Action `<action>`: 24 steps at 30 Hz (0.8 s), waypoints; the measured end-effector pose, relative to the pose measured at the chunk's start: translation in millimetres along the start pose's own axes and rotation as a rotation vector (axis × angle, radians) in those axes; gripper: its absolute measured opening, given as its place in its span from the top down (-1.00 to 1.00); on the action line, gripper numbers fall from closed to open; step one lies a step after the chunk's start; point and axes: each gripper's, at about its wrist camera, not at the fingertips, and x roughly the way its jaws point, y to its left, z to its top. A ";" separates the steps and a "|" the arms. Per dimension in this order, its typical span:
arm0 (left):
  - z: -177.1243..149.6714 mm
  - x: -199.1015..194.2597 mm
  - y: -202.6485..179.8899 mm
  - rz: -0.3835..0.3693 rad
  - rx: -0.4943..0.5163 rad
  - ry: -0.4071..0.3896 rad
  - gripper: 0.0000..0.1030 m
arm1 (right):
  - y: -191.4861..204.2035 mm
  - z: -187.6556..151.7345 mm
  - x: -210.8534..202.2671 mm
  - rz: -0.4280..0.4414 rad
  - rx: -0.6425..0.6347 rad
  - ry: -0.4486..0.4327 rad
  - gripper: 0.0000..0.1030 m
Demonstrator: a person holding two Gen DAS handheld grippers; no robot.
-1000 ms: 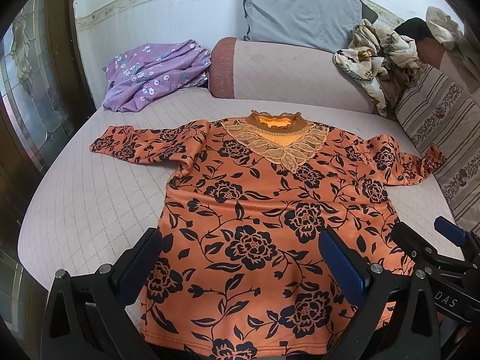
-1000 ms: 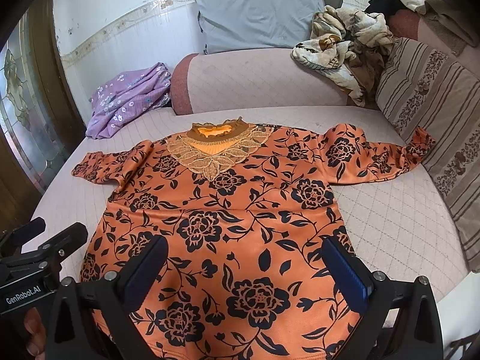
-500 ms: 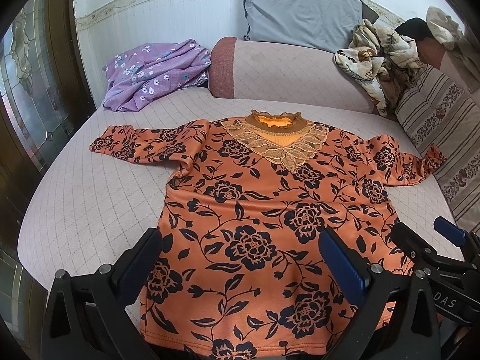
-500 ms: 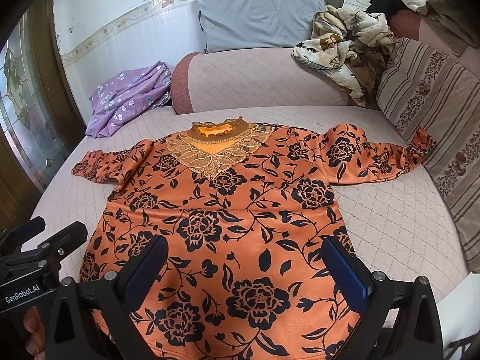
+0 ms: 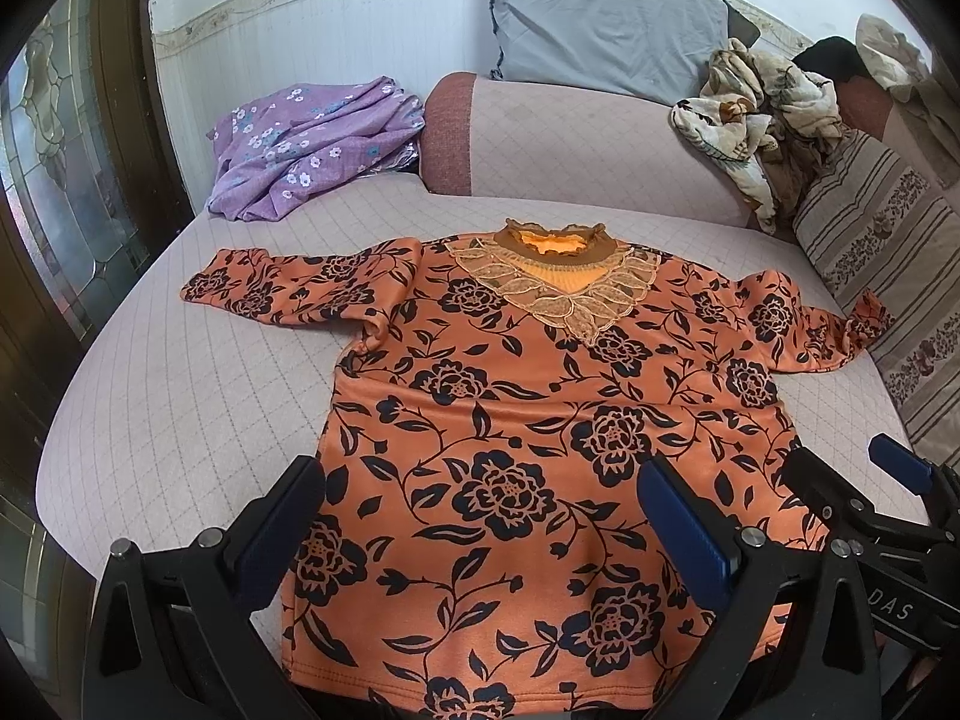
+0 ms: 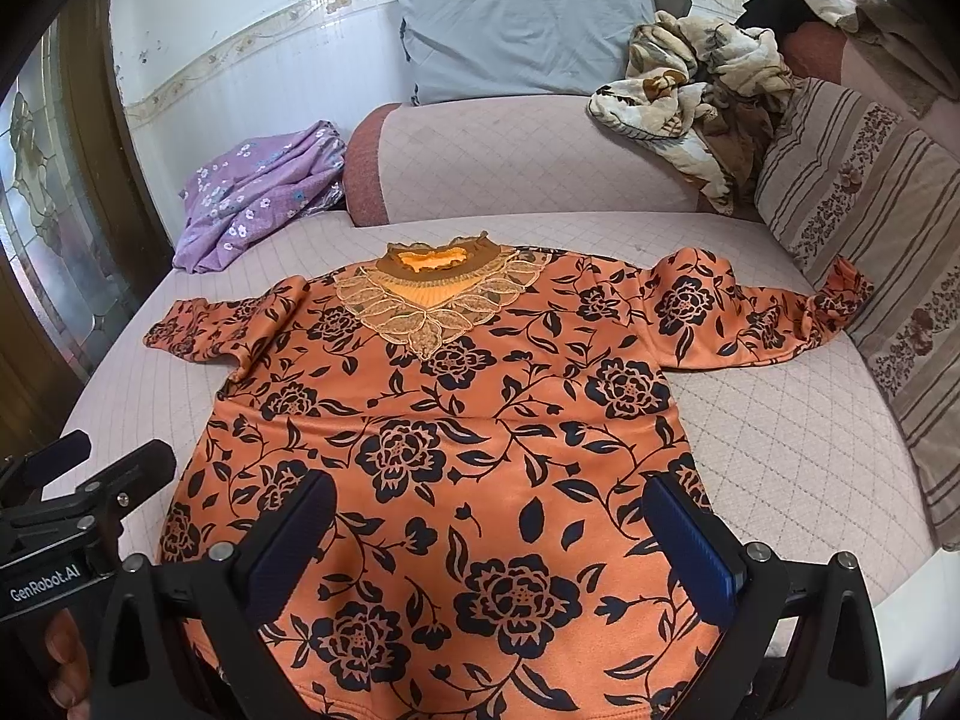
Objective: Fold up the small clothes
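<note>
An orange top with black flowers (image 5: 516,420) lies flat and face up on the pink quilted cushion, sleeves spread left and right, lace collar at the far side; it also shows in the right wrist view (image 6: 468,432). My left gripper (image 5: 480,516) is open, hovering above the hem near the left side. My right gripper (image 6: 492,528) is open above the hem near the right side. Each gripper shows in the other's view, the right one (image 5: 864,498) and the left one (image 6: 90,480). Neither holds anything.
A purple flowered cloth (image 5: 312,144) lies at the back left. A grey pillow (image 5: 600,24) and a crumpled beige blanket (image 5: 756,120) sit on the sofa back. A striped cushion (image 5: 888,276) borders the right. A dark glazed door (image 5: 54,180) stands at the left.
</note>
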 end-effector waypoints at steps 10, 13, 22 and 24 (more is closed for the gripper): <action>1.5 1.7 1.3 0.002 -0.003 0.006 -1.00 | 0.7 2.2 -0.6 -0.005 -0.007 0.004 -1.00; 1.6 1.8 1.2 0.002 -0.003 0.006 -1.00 | -0.3 2.2 0.5 -0.006 -0.008 0.009 -1.00; 2.0 2.7 1.9 0.002 -0.004 0.010 -1.00 | -0.9 1.9 2.3 -0.008 -0.007 0.013 -1.00; 1.9 3.2 1.8 0.004 -0.002 0.011 -1.00 | -1.7 1.9 2.8 -0.007 -0.006 0.013 -1.00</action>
